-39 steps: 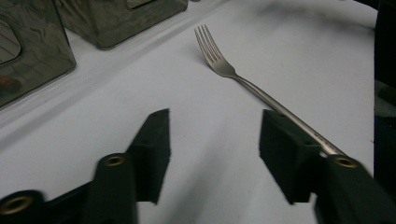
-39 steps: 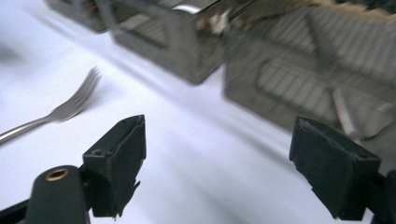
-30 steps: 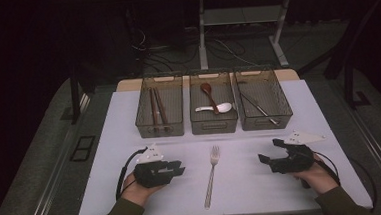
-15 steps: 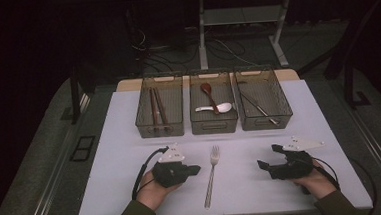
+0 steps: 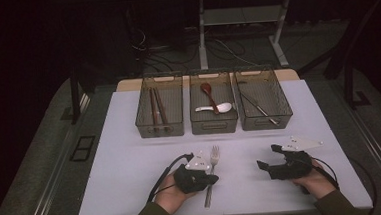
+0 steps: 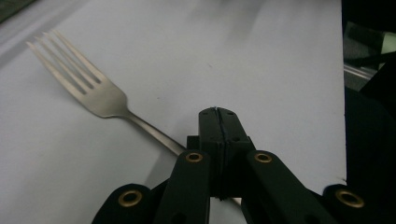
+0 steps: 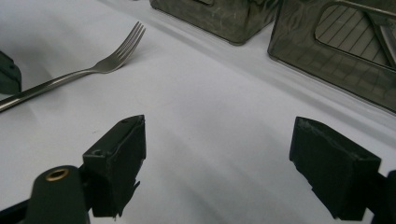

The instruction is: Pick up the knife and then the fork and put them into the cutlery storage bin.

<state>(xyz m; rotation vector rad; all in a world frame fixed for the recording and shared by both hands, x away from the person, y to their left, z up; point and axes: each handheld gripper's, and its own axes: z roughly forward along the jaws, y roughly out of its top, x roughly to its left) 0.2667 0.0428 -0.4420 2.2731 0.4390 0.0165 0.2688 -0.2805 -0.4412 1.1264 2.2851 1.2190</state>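
Slim, shiny metal fork (image 6: 93, 91), seemingly under closed left tool (image 6: 218, 122).

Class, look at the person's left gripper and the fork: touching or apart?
Cannot tell. In the left gripper view the left gripper is shut over the fork handle, which runs beneath the jaws, hiding any contact or gap.

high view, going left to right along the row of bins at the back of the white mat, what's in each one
left bin with dark chopsticks → middle bin with a brown spoon and a white spoon → right bin with slim metal utensils, too small to tell apart
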